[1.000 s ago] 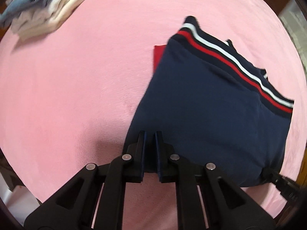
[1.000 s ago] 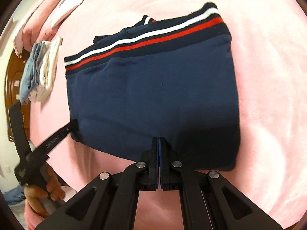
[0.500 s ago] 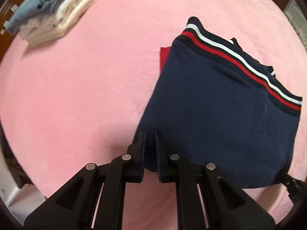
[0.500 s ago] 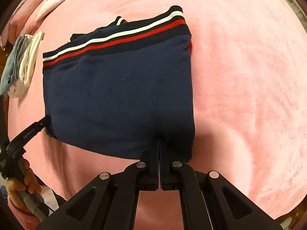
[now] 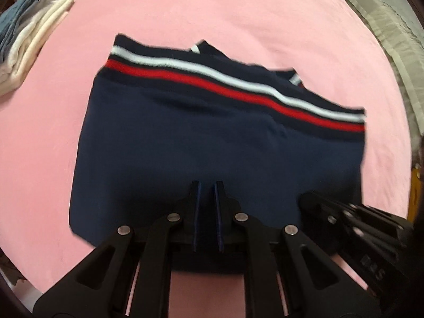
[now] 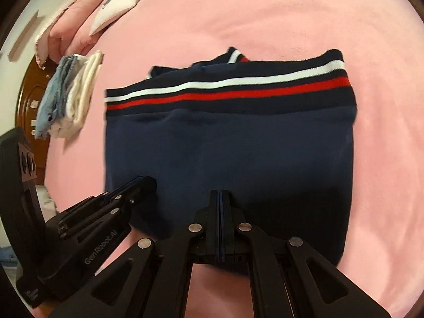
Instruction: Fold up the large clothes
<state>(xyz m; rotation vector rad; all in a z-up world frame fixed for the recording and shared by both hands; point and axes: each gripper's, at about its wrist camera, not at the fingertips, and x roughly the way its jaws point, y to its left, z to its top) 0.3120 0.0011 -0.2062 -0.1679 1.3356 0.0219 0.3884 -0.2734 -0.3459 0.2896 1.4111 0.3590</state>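
Note:
A folded navy garment (image 5: pixel 212 145) with a white and red striped hem band lies on the pink bedspread (image 5: pixel 212 8); it also shows in the right wrist view (image 6: pixel 228 145). My left gripper (image 5: pixel 207 185) is over its near edge, its fingers a narrow gap apart with navy cloth between them. My right gripper (image 6: pixel 220 194) is pressed shut on the near edge of the garment. The left gripper (image 6: pixel 143 181) shows in the right view, the right gripper (image 5: pixel 307 198) in the left view, side by side.
A stack of folded white and light-blue clothes (image 5: pixel 29 45) lies at the far left of the bed, also in the right wrist view (image 6: pixel 69 95). Pink and white pillows (image 6: pixel 87 16) lie beyond it. A wooden headboard (image 6: pixel 29 92) stands at the left.
Both grippers have swung toward each other along the garment's near edge and now sit side by side. The garment now lies squarer in both views.

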